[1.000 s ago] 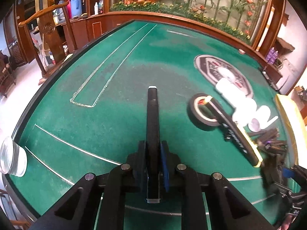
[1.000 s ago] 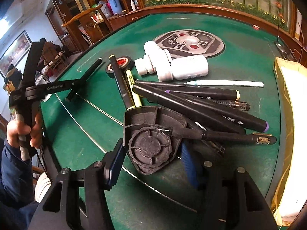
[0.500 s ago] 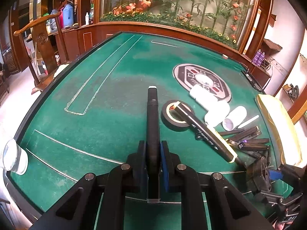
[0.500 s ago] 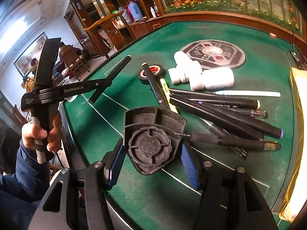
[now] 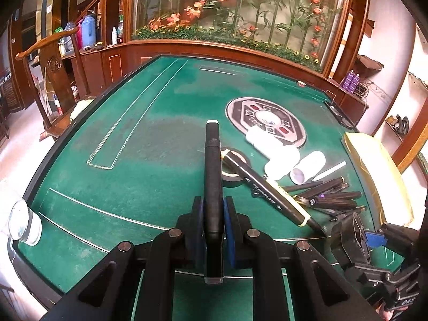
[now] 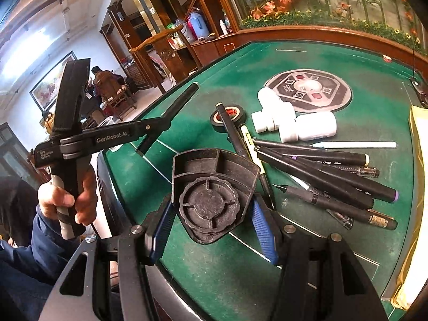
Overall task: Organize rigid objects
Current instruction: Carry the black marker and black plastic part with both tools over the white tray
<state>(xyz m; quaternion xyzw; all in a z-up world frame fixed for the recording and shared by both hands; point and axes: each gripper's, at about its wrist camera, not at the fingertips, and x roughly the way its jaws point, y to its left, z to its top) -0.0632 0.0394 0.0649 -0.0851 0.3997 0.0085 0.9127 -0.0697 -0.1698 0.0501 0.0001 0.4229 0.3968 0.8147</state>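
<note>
My left gripper [image 5: 213, 214] is shut on a black marker [image 5: 212, 176] that sticks out forward above the green table [image 5: 149, 144]. The right wrist view shows the same left gripper [image 6: 157, 125] raised at the left in a person's hand [image 6: 67, 200], with the marker [image 6: 184, 96] in it. My right gripper [image 6: 212, 230] is shut on a black plastic holder [image 6: 211, 195], its ribbed underside facing the camera, lifted off the felt near the table's edge. The holder [image 5: 350, 238] also shows at the lower right of the left wrist view.
A pile of black pens [image 6: 321, 171], a white pen [image 6: 355, 144], white bottles [image 6: 307, 125] and a black tape roll [image 6: 230, 115] lie mid-table. Behind them is a round inlaid plate [image 6: 307, 91]. A yellow bag [image 6: 420, 160] lies at the right edge, a glass cup [image 5: 21, 222] at the left.
Both grippers have risen and pulled back from the table with their loads. The left one with the marker now stands higher in the right wrist view.
</note>
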